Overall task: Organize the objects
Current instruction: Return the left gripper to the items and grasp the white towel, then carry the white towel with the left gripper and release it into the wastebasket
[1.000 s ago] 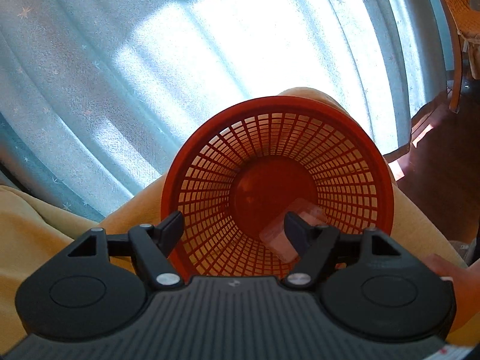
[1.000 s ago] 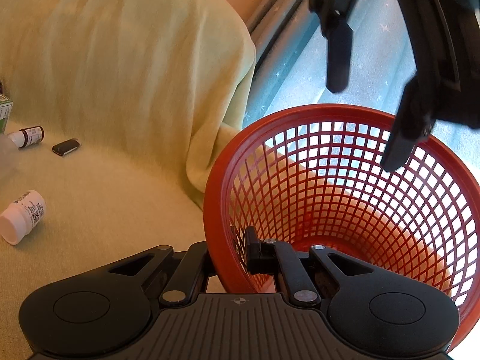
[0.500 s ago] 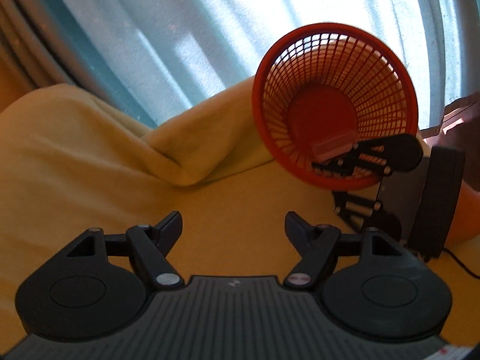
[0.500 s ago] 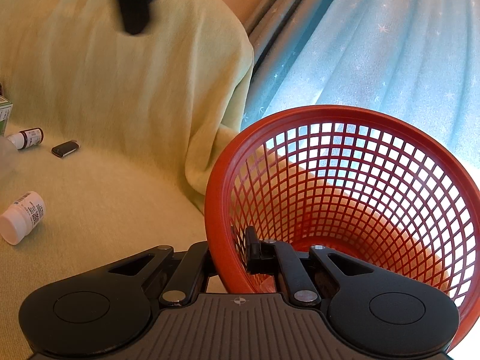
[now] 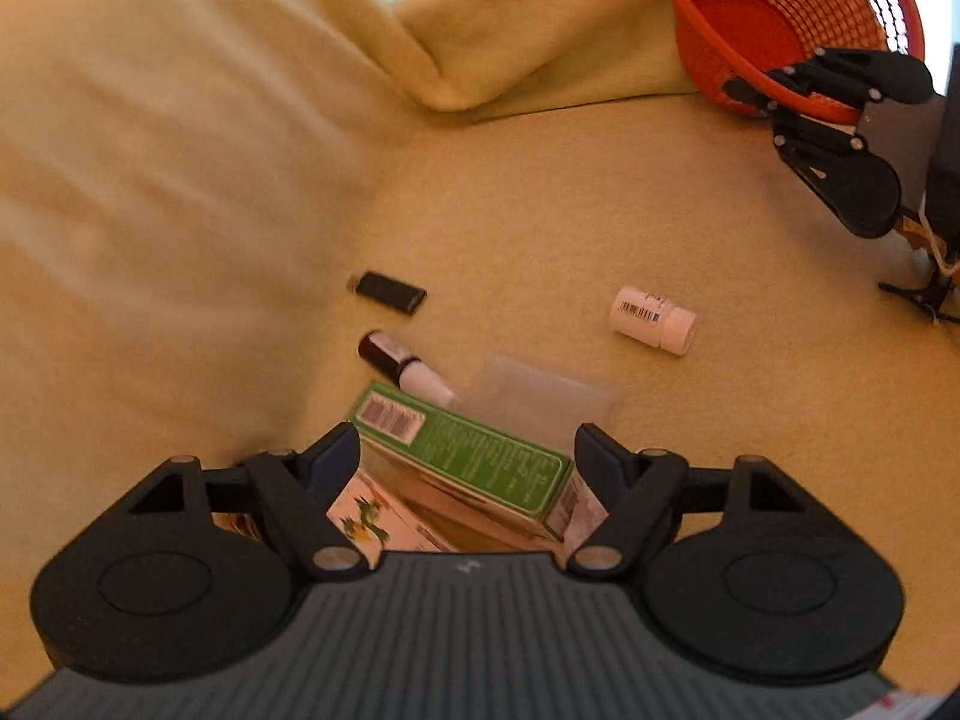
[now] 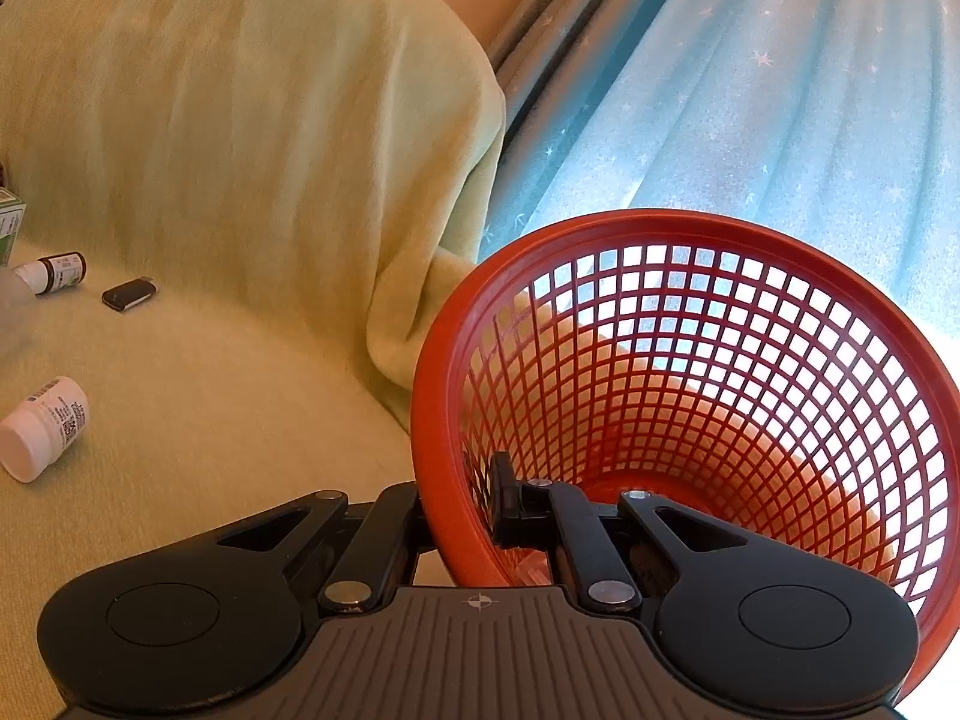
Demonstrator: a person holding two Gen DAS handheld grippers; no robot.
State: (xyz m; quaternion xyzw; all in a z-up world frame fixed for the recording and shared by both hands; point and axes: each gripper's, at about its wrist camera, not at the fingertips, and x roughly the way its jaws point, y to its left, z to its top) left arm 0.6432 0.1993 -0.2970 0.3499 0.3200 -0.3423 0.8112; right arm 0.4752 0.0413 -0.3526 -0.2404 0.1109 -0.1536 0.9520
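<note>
Left gripper [image 5: 465, 450] is now hanging over the scattered items on the yellow-green blanket [image 5: 540, 210], having swung away from the basket mouth it was facing a second ago; right-hand view is unchanged.

Nearest: left jaws are standing spread wide, empty, bracketing the green carton [image 5: 462, 456]. Carton is sitting between the fingers, contact not discernible. Judging this is the next pick, fingers lining up along its long sides.

Just beyond: a clear plastic case [image 5: 552, 402] is lying flat against the carton's far side. A dark vial with white cap [image 5: 403, 361] is lying on its side near the carton's far corner. A small black stick-shaped item [image 5: 390, 293] is lying past that. White pill bottle [image 5: 654, 320] is lying on its side, apart to the right.

Far right: right gripper [image 6: 459, 498] is pinching the rim of the red mesh basket [image 6: 750, 360], one finger outside the wall, one inside. Basket is tilting, mouth turned toward the items, probably to be easier to drop things into. What lies at its bottom, cannot tell.

Behind: blanket is bunching in folds; pale blue curtain [image 6: 750, 90] is glowing with daylight.
</note>
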